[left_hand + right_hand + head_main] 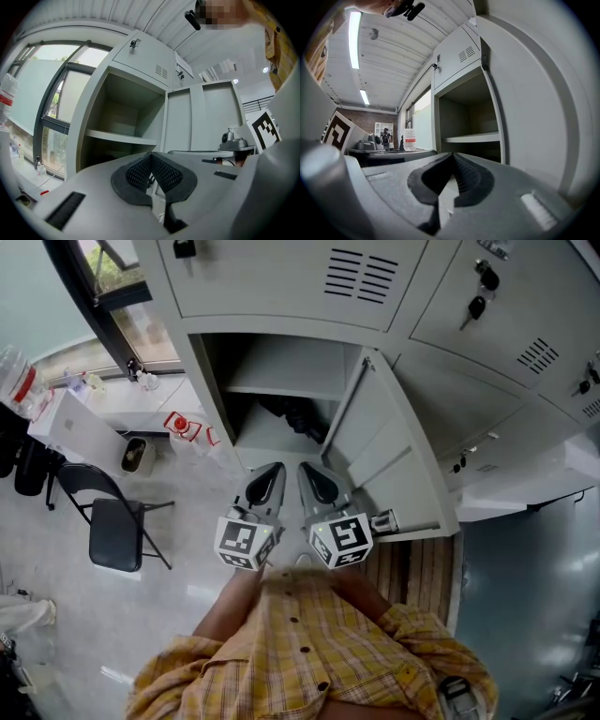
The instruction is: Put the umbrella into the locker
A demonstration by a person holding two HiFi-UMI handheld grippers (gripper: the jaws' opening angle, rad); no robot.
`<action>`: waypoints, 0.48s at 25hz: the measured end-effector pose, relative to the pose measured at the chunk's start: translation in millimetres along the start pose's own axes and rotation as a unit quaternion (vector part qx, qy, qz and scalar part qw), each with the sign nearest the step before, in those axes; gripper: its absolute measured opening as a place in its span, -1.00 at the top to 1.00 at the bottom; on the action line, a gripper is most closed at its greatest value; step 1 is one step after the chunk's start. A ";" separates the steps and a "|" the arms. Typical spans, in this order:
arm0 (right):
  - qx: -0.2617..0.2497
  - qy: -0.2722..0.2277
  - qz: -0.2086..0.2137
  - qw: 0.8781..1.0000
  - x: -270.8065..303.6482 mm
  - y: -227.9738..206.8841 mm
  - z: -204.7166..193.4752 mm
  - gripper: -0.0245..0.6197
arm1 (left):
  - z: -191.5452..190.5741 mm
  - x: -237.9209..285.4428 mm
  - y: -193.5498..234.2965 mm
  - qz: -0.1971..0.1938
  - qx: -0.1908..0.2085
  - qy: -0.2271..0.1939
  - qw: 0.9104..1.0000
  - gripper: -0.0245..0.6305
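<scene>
- Hovering side by side before the open locker [204, 371], the left gripper [270, 476] and right gripper [313, 474] point level at its opening.
- Both pairs of jaws are pressed together, with nothing held between them.
- A black umbrella [295, 416] lies in the lower compartment, under the shelf [281, 373], apart from both grippers.
- The locker door [394, 465] stands swung open at the right.
- A black folding chair [112, 526] stands at the left.

I see a black folding chair [114, 526] on the pale floor [192, 563] at left. A red-labelled bottle [17, 379] sits near the window [117, 282]. Keys [480, 294] hang upper right. A ceiling light [355, 33] glows.
</scene>
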State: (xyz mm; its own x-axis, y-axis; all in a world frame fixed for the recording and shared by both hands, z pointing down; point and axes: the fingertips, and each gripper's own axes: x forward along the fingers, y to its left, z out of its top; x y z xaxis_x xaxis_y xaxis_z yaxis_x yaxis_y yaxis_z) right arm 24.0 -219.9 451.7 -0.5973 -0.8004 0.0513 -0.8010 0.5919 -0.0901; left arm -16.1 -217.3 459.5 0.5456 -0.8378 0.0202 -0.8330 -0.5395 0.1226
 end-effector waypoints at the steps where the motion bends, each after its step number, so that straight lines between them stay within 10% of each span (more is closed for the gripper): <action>1: -0.001 0.000 0.000 1.000 -0.2 -0.2 -0.7 0.93 | -0.4 0.0 -0.3 0.000 0.000 0.001 1.000 0.92; 12: -0.004 -0.001 0.003 1.000 1.9 -0.6 -1.9 0.93 | -5.4 1.7 1.7 0.005 0.010 0.004 1.000 0.92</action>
